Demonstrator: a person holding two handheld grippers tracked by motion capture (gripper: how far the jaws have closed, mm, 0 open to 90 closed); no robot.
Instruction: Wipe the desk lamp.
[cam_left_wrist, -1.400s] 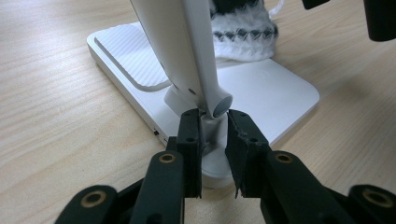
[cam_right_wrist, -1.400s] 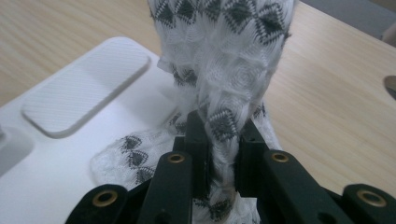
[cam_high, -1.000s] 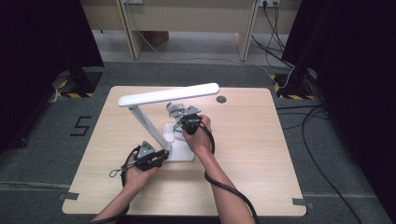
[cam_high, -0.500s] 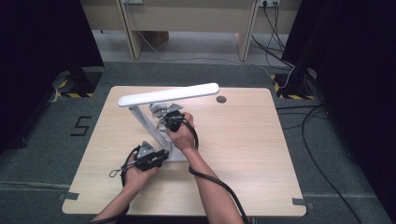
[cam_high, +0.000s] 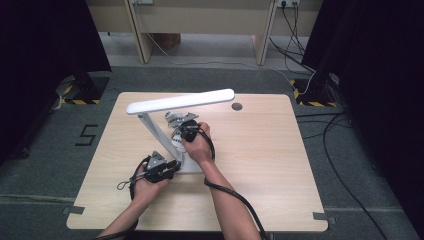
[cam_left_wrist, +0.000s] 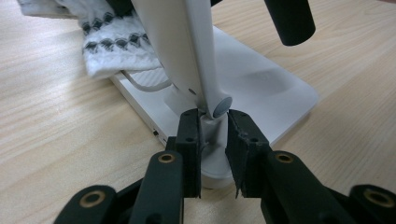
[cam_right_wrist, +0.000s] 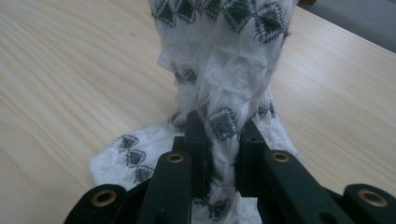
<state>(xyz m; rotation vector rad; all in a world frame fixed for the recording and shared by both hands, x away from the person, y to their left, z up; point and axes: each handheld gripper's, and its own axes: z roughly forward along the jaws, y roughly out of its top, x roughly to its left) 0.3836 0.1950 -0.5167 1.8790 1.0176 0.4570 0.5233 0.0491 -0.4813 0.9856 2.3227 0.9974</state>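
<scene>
A white desk lamp (cam_high: 180, 101) stands on the wooden table (cam_high: 260, 150), its long head level above a slanted arm (cam_left_wrist: 182, 46) and a flat base (cam_left_wrist: 266, 88). My left gripper (cam_left_wrist: 214, 140) is shut on the short post at the foot of the arm, just under the hinge; in the high view it sits at the base's near left corner (cam_high: 174, 166). My right gripper (cam_right_wrist: 223, 135) is shut on a white cloth with dark diamonds (cam_right_wrist: 224, 70). It holds the cloth against the lamp arm (cam_high: 176, 141), above the base.
A round cable hole (cam_high: 237, 106) lies in the table near its far edge. Cables trail from both grippers over the near table edge. Part of the cloth rests on the table beside the base (cam_left_wrist: 112, 42).
My right hand has carried the cloth leftward, from right of the lamp arm to against it. The left hand and the lamp have stayed put.
</scene>
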